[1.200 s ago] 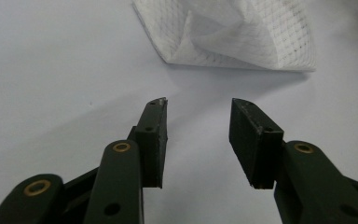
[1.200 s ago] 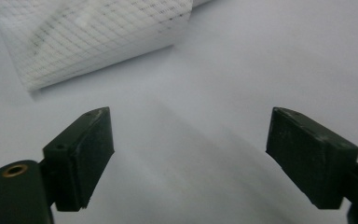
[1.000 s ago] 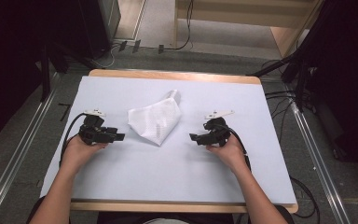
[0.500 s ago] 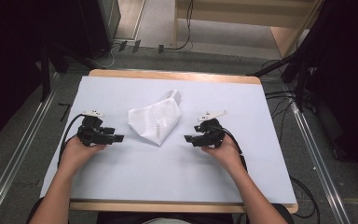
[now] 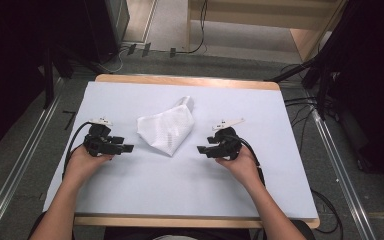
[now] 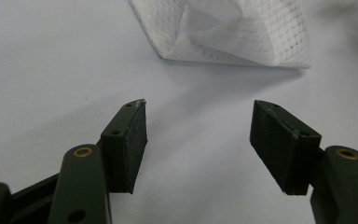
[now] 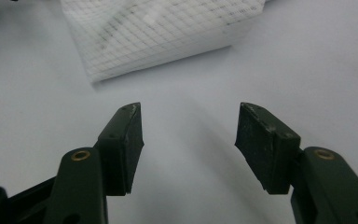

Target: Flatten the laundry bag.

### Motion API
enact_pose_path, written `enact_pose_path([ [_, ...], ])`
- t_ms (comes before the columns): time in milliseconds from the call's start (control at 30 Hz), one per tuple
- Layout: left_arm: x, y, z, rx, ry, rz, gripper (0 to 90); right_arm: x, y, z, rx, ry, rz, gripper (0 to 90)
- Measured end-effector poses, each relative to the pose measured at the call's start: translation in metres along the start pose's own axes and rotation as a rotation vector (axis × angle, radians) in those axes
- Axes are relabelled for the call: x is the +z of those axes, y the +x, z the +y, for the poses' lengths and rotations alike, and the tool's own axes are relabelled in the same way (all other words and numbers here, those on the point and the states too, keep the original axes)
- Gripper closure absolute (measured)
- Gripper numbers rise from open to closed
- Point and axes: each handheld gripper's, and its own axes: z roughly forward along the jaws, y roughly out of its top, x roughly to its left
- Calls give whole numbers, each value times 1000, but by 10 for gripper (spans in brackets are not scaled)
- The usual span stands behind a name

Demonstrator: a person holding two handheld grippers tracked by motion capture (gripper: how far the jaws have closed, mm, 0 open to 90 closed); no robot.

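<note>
Cloth (image 5: 166,131), seemingly unlabelled, lies between two gaping hand-held grippers, left (image 5: 126,148), right (image 5: 200,149).

I work in what looks like a lab or recording bay rather than a home. My table (image 5: 130,200) wears a plain pale-blue cover over its wooden top, and metal rails (image 5: 17,170) run along the grey floor past its left and right edges. Black cables (image 5: 300,107) trail off the right edge, dark curtains (image 5: 365,75) hang on both sides, and plywood framing (image 5: 300,37) stands beyond the far edge.
</note>
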Motion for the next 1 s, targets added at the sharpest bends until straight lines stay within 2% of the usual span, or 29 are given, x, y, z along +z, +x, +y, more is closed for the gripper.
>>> enact_pose_path([
  [133, -2, -2, 0, 13, -1, 2, 374, -1, 6, 2, 1, 5, 6, 426],
  [433, -2, -4, 1, 19, -9, 1, 371, 3, 26, 21, -43, 13, 29, 483],
  [733, -10, -3, -6, -4, -26, 3, 371, 24, 43, 44, -94, 30, 55, 487],
  [767, -10, -3, -7, -7, -26, 4, 371, 25, 45, 45, -89, 34, 59, 486],
  [867, -11, -2, -8, -6, -21, 9, 371, 33, 47, 52, -116, 33, 66, 480],
  [1000, -13, -4, -11, -8, -18, 20, 370, 44, 50, 61, -117, 57, 86, 465],
])
